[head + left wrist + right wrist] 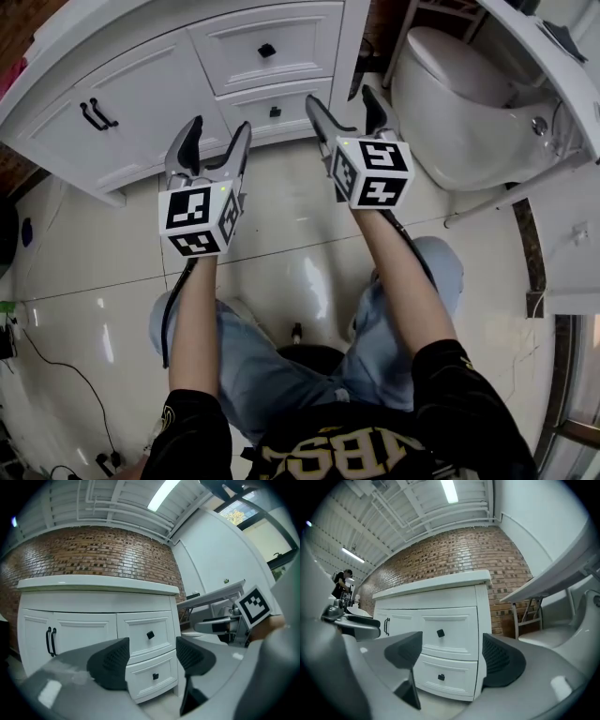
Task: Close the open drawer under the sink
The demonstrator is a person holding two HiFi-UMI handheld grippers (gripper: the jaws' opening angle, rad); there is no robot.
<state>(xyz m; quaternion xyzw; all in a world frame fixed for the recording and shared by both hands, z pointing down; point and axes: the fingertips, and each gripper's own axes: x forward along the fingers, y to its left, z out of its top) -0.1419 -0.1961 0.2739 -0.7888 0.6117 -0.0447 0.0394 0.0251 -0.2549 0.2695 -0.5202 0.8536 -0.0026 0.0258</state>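
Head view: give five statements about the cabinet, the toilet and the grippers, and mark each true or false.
1. The lower drawer is pulled far out. False: it looks pushed in, like the upper drawer.
2. The left gripper is shut. False: its jaws stand apart with nothing between them.
3. The right gripper is open. True.
4. The cabinet has black bar handles on its doors. True.
5. The toilet stands left of the cabinet. False: it stands to its right.

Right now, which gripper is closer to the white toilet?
Right. The right gripper hovers close beside the white ceramic toilet. The left gripper is farther off, beyond the right one, facing the white wooden cabinet doors.
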